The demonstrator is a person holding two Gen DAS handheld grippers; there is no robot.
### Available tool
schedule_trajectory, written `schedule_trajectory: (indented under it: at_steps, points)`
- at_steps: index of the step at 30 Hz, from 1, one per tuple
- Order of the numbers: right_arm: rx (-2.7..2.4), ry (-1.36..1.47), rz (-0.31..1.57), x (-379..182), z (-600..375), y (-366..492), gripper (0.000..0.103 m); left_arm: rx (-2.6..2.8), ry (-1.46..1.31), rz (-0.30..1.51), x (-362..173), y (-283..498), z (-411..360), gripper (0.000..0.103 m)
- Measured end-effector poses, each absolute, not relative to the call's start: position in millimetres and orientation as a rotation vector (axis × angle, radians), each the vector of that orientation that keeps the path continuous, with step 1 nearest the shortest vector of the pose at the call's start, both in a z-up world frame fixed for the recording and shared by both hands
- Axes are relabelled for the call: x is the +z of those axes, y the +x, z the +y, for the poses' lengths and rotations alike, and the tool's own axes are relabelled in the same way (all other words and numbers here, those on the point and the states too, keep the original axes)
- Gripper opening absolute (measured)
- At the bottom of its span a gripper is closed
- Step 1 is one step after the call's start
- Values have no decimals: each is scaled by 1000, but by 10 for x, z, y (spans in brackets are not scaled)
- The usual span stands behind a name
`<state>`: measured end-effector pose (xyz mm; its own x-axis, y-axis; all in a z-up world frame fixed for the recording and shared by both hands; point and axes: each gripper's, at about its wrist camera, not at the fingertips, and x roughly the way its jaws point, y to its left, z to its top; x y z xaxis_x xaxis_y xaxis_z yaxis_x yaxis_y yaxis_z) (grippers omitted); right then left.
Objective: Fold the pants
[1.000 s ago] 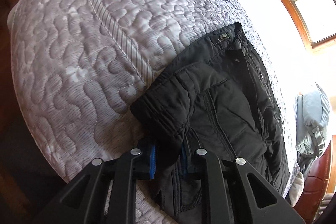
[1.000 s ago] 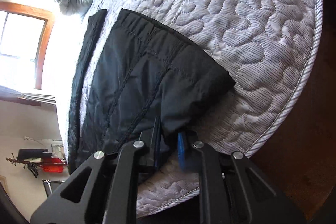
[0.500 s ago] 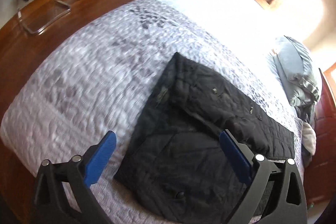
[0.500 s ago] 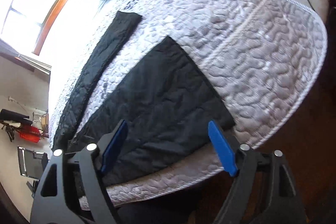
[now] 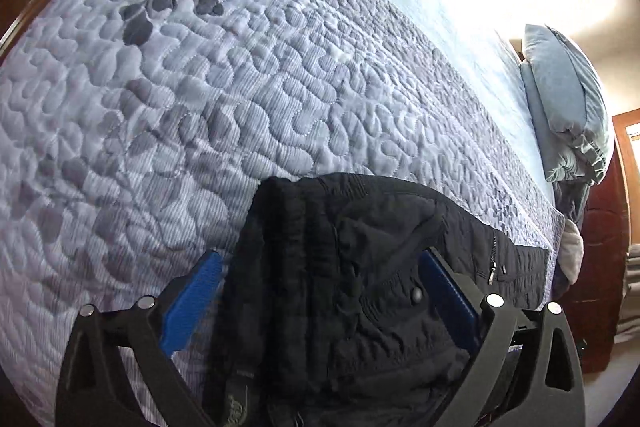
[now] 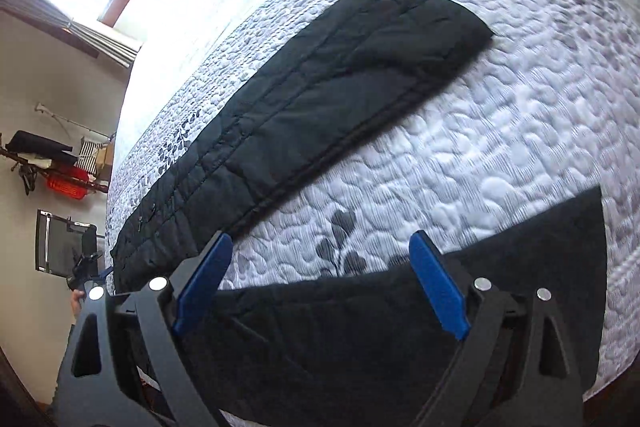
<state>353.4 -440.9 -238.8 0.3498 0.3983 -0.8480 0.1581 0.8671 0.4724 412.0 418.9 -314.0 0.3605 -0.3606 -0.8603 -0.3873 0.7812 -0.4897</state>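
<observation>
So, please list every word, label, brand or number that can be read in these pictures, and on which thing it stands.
Waistband label on the black pants, near the left gripper: pale lettering, too blurred to read.
Quilted bedspread, right gripper, wall shelf: no text readable.

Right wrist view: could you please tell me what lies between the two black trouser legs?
Only bare quilted bedspread separates the far trouser leg from the near one, as the right wrist view shows; nothing else lies there.
</observation>
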Motion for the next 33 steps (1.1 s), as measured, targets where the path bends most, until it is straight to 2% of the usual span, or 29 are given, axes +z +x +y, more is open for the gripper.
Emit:
schedule_trajectory:
  at_steps: [10, 12, 14, 16, 17, 18, 20, 28, 30, 31, 32, 33]
  points:
    - [256, 401, 1223, -2334, -4441, 4732, 91, -101, -613, 1307, -3343, 4351, 4066, 97]
    - [225, 381, 1226, -2330, -4605, 5058, 91, -74, -585, 1312, -3351, 4403, 4029, 88]
    - [194, 368, 1226, -2347, -4768, 5361, 91, -43, -572, 1314, -3358, 4426, 4037, 73]
    - [167, 363, 1229, -2399, -4948, 5647, 91, -26, -588, 1312, -3358, 4434, 4072, 64]
    - [157, 365, 1228, -2436, -5040, 5781, 91, -23, -602, 1304, -3359, 4434, 4091, 52]
    - [154, 370, 1232, -2487, -5098, 5891, 91, -29, -631, 1303, -3370, 4430, 4120, 47]
    - [149, 362, 1257, -2638, -5191, 6116, 91, -12, -627, 1295, -3375, 4414, 4110, 42]
    - [187, 295, 1330, -3116, -5213, 6568, 91, 53, -605, 1288, -3389, 4368, 4109, 37]
    - [220, 280, 1347, -3160, -5174, 6577, 84, 65, -606, 1290, -3389, 4379, 4076, 37]
    - [223, 258, 1353, -3164, -5147, 6568, 71, 71, -600, 1292, -3385, 4384, 4064, 36]
    - [232, 248, 1362, -3174, -5134, 6555, 51, 78, -593, 1292, -3377, 4393, 4044, 35]
    - [227, 235, 1369, -3171, -5136, 6542, 39, 88, -587, 1289, -3365, 4393, 4034, 33]
